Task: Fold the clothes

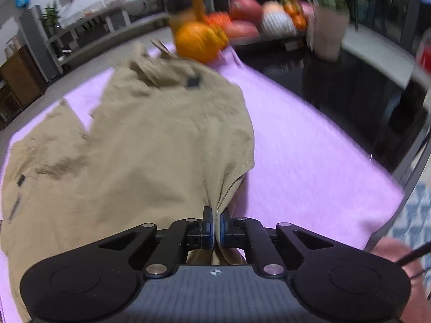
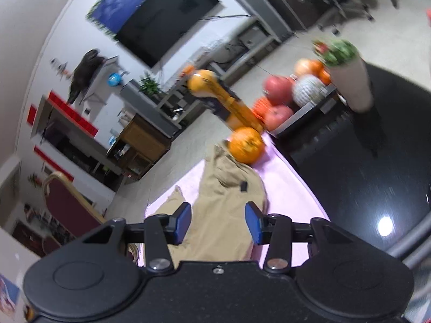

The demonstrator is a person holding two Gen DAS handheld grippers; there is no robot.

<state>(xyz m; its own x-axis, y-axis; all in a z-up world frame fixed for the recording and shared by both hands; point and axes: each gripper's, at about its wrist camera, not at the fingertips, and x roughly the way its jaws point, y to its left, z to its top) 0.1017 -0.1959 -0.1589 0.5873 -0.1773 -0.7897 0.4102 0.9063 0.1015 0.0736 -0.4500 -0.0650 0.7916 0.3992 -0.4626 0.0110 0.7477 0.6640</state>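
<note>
A tan pair of trousers (image 1: 150,145) lies crumpled on a lilac cloth (image 1: 309,156) that covers the table. My left gripper (image 1: 214,224) is shut on a bunched edge of the trousers at their near right side. In the right wrist view the trousers (image 2: 226,215) lie below my right gripper (image 2: 218,222), which is open and empty, held above the garment with its blue pads (image 2: 183,219) wide apart. The frames are motion-blurred.
An orange toy pumpkin (image 1: 198,41) and an orange stand (image 2: 237,105) sit at the far end of the cloth. A tray of fake fruit (image 1: 258,21) and a pale vase (image 1: 330,33) stand on the black glossy table (image 1: 358,102). A red chair (image 2: 67,207) stands at the left.
</note>
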